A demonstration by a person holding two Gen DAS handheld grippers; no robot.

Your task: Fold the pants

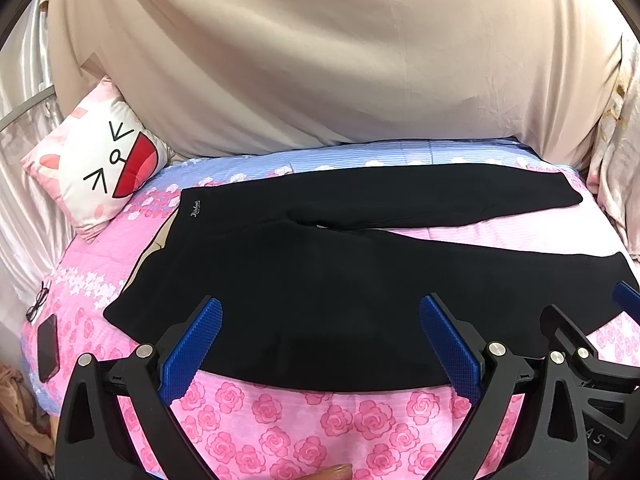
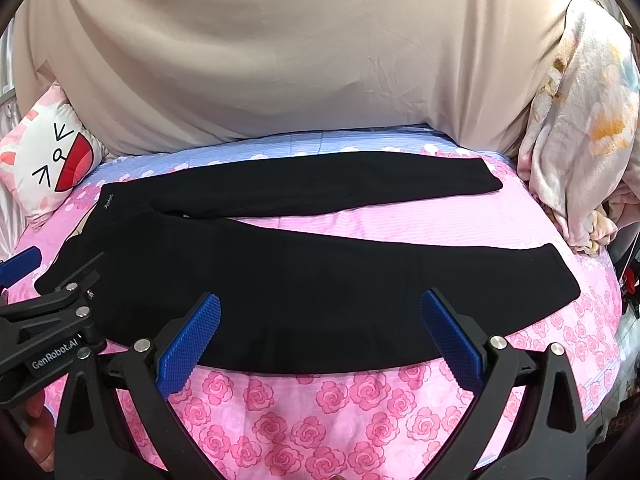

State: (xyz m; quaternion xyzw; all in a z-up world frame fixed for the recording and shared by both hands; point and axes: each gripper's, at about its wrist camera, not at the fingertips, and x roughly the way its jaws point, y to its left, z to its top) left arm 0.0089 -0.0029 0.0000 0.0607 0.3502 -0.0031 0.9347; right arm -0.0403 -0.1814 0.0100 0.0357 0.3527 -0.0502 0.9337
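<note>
Black pants (image 1: 320, 272) lie flat on the pink rose bedspread (image 1: 280, 420), waistband at the left, two legs spread apart toward the right. My left gripper (image 1: 320, 312) hovers open over the near leg close to the hip, blue pads wide apart and nothing between them. In the right wrist view the same pants (image 2: 280, 280) stretch across the bed, and my right gripper (image 2: 320, 308) stands open above the middle of the near leg. The right gripper's black frame and blue pad (image 1: 628, 294) show at the left view's right edge; the left gripper (image 2: 20, 266) shows at the right view's left edge.
A cat-face pillow (image 1: 100, 160) leans at the back left. Glasses (image 1: 38, 302) and a dark phone (image 1: 48, 348) lie at the bed's left edge. A beige sheet (image 1: 320, 60) hangs behind the bed. A bundled floral blanket (image 2: 580, 120) sits at the right.
</note>
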